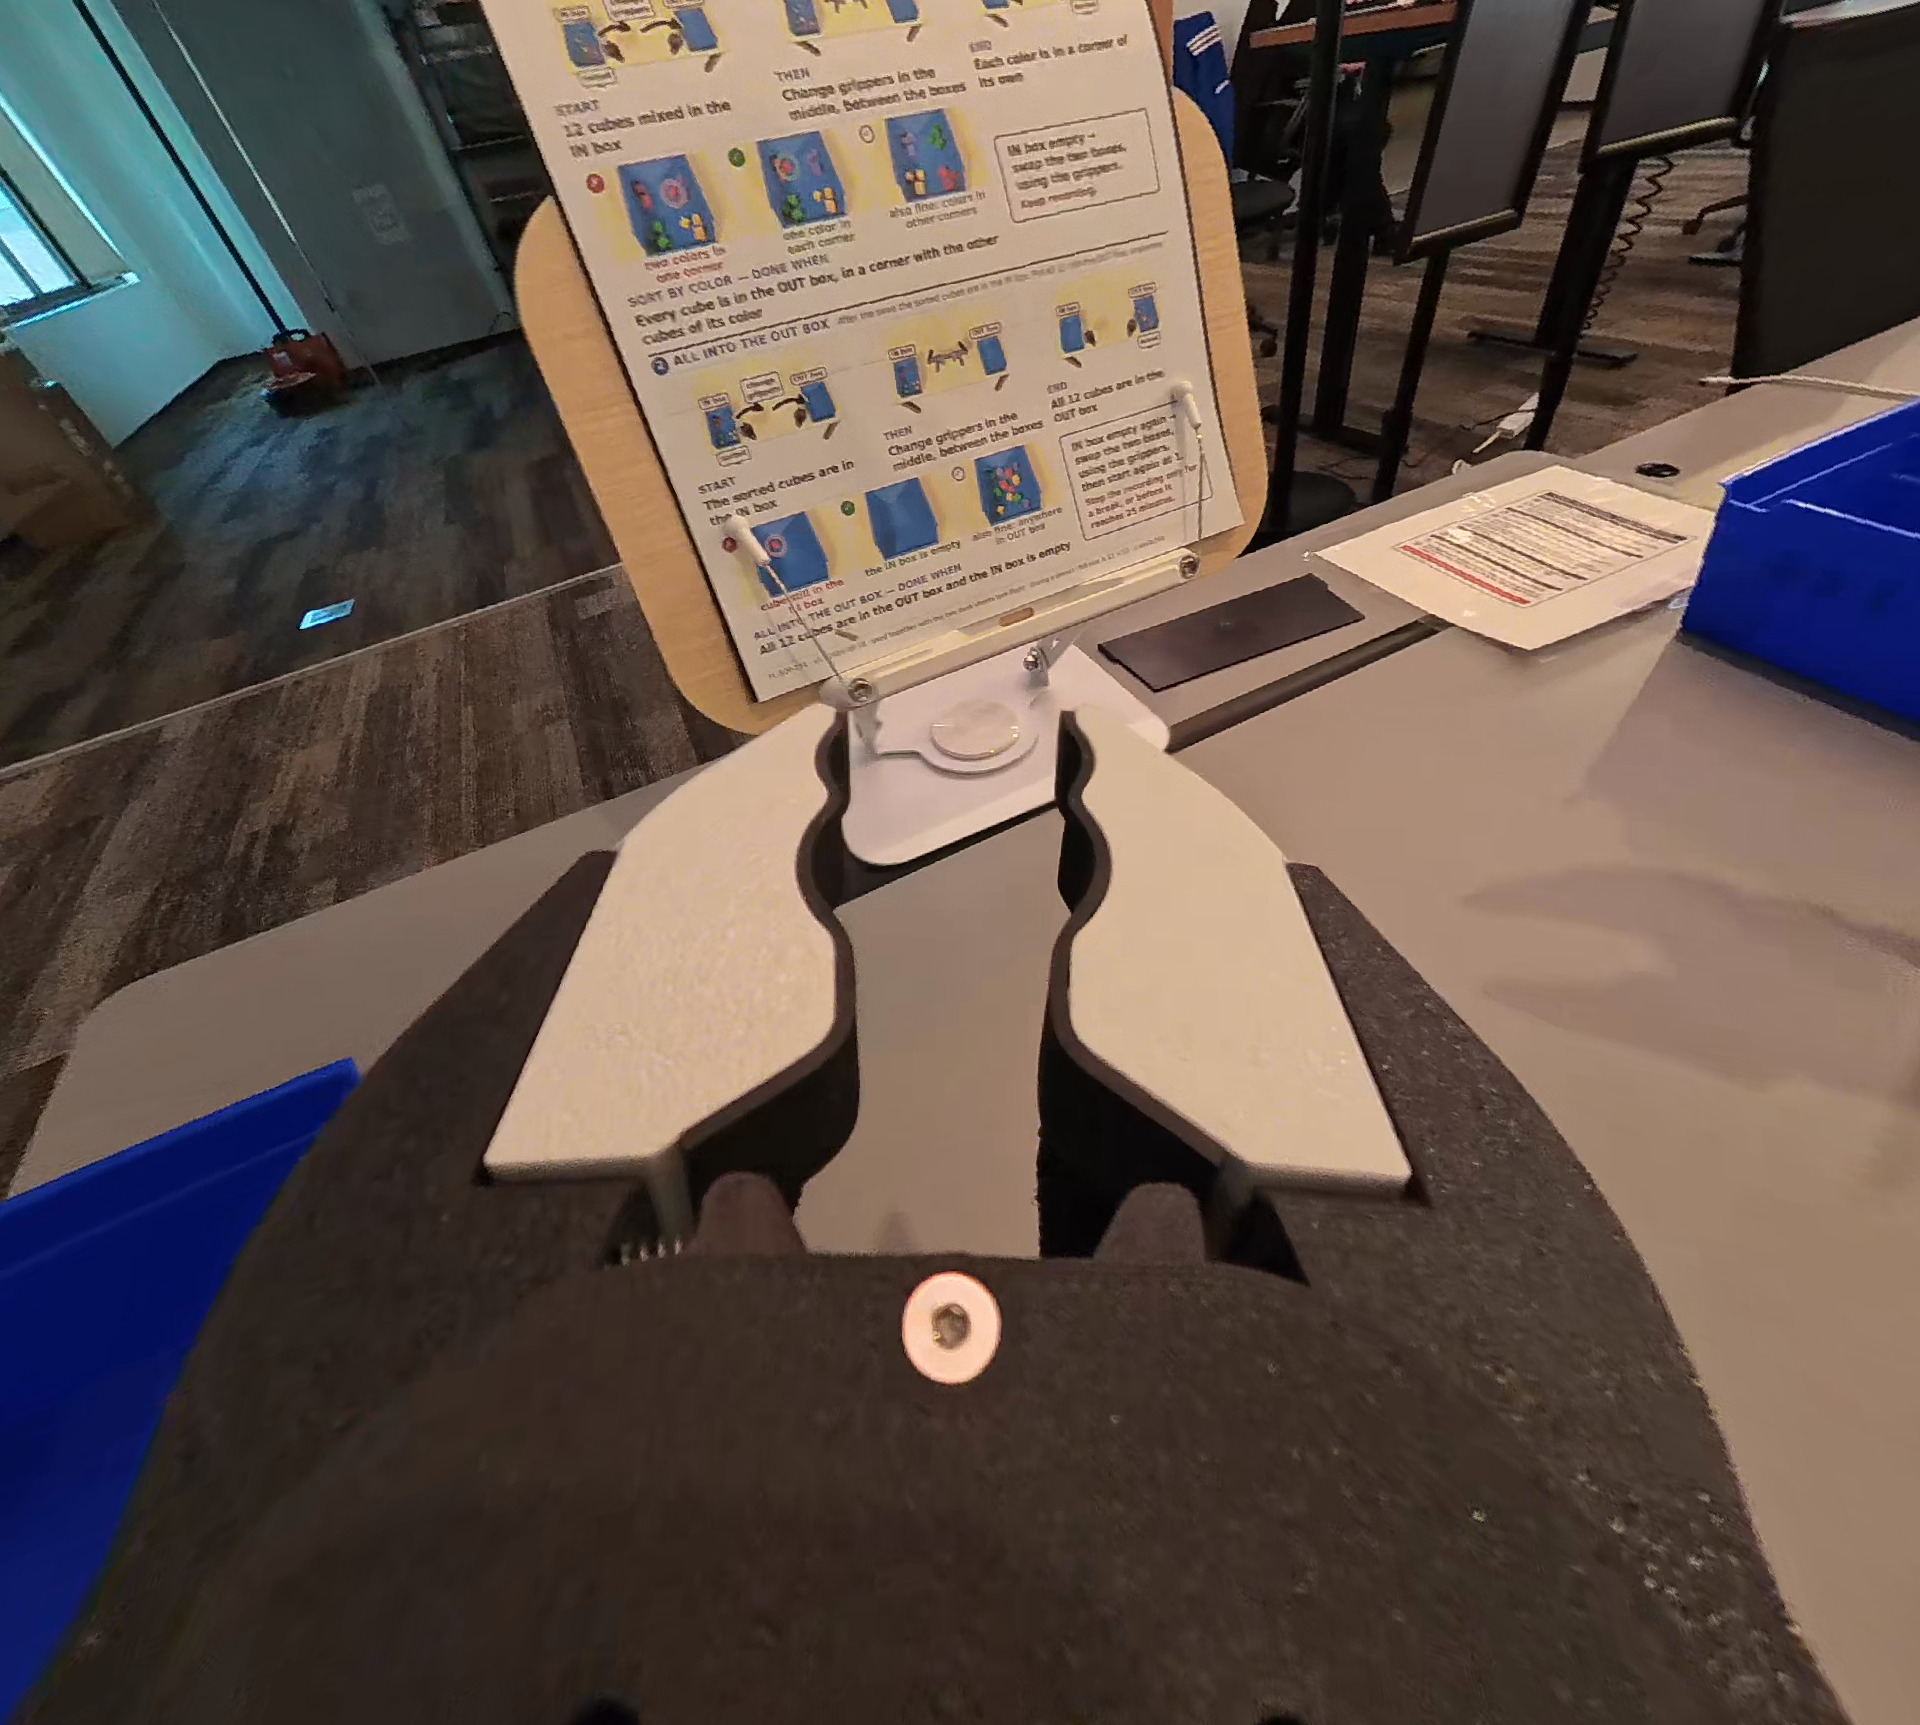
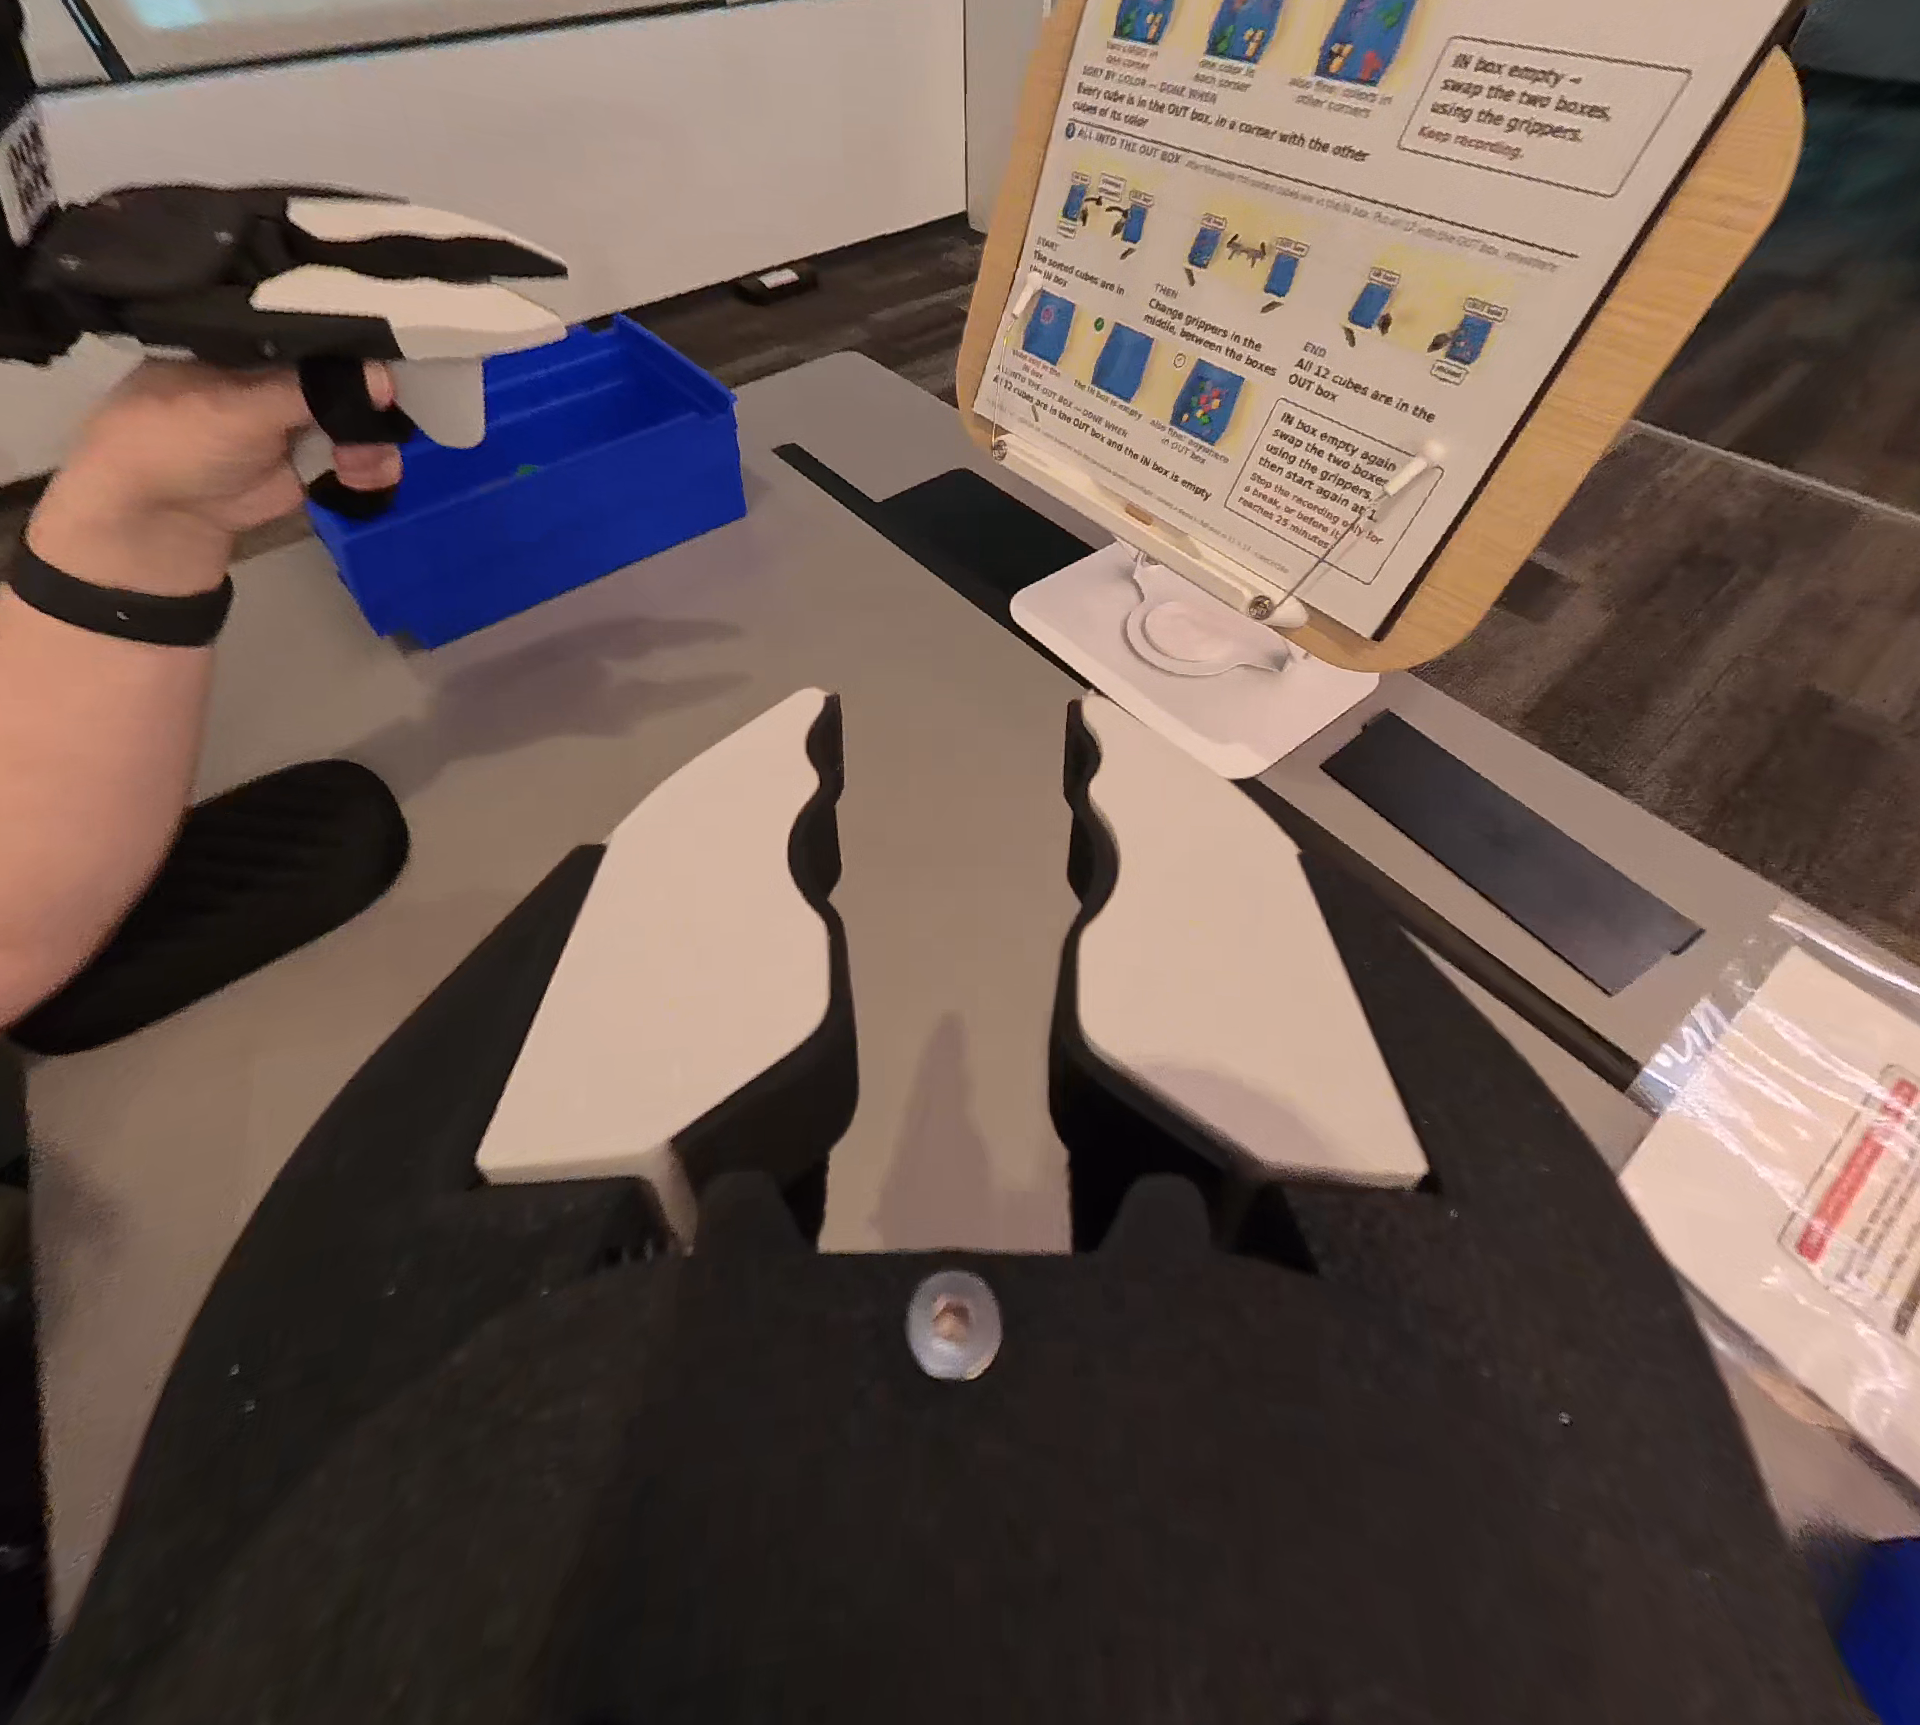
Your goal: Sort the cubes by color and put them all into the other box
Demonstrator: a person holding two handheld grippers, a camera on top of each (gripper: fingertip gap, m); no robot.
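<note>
My left gripper (image 1: 948, 725) is open and empty above the grey table (image 1: 1455, 844), pointing at the instruction sheet stand (image 1: 935, 771). A blue box (image 1: 145, 1312) shows at its lower left, and a second blue box (image 1: 1829, 563) stands at the right. My right gripper (image 2: 951, 709) is open and empty over the table (image 2: 914, 595). In the right wrist view the left gripper (image 2: 520, 293) is held in a hand (image 2: 187, 460) above the left blue box (image 2: 561, 480), which holds a green cube (image 2: 527, 470). Other cubes are hidden.
An instruction sheet on a wooden board (image 2: 1403, 221) stands on a white base (image 2: 1195, 667) at the table's back middle. Black strips (image 2: 1507, 854) lie in the table. A bagged paper (image 2: 1818, 1197) lies at the right, also in the left wrist view (image 1: 1517, 553). A black sleeve (image 2: 208, 896) rests on the table.
</note>
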